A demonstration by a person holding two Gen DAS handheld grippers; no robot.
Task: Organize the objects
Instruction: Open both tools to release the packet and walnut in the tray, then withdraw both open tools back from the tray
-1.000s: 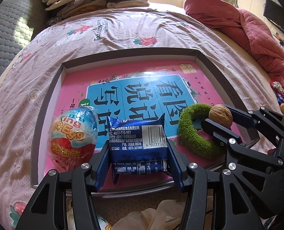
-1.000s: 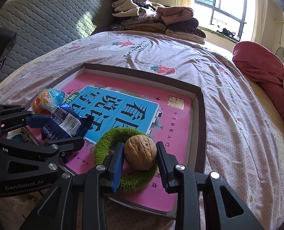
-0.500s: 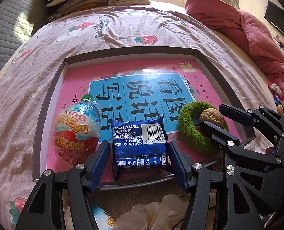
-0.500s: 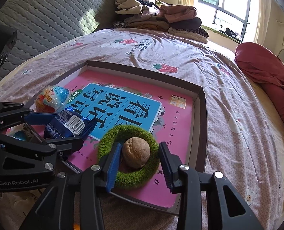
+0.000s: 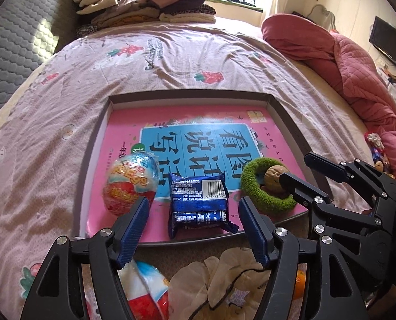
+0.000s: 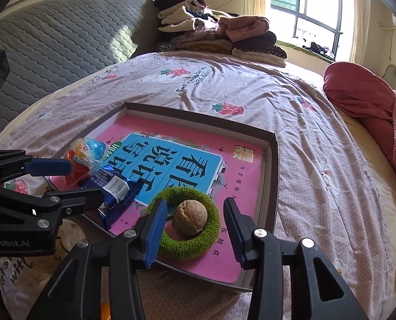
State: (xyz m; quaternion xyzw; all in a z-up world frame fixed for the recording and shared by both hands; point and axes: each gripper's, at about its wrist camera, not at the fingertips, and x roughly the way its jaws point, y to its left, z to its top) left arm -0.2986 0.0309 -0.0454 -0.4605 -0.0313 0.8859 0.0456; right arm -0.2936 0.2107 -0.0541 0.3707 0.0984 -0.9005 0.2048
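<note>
Between my left claw (image 5: 194,230) jaws, just spread apart, the blue foil snack packet (image 5: 199,202) lay released in the shallow cardboard tray (image 5: 291,122); my right claw (image 6: 194,232), likewise opening, had freed the brown walnut (image 6: 189,218).

Black left gripper (image 5: 194,230), ribbed blue pads (image 5: 134,229), silver screws.
</note>
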